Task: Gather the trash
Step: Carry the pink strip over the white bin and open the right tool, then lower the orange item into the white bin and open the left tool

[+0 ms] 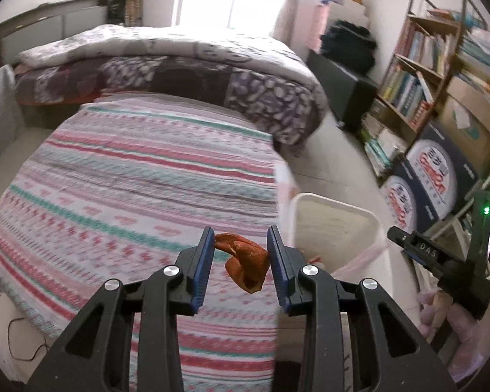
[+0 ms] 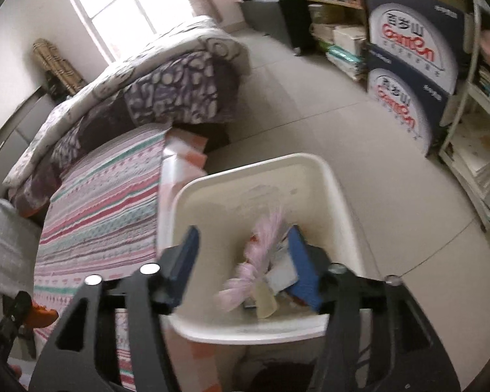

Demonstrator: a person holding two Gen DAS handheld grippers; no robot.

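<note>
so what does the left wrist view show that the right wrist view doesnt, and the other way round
Only the left wrist view shows the orange peel clearly, between the left gripper pads, apparently pinched.

Only the right wrist view shows inside the white bin: pink plastic trash and other scraps, with the open right gripper above them.

Both show the striped bedsheet, the bin beside the bed, and the stacked printed boxes.
</note>
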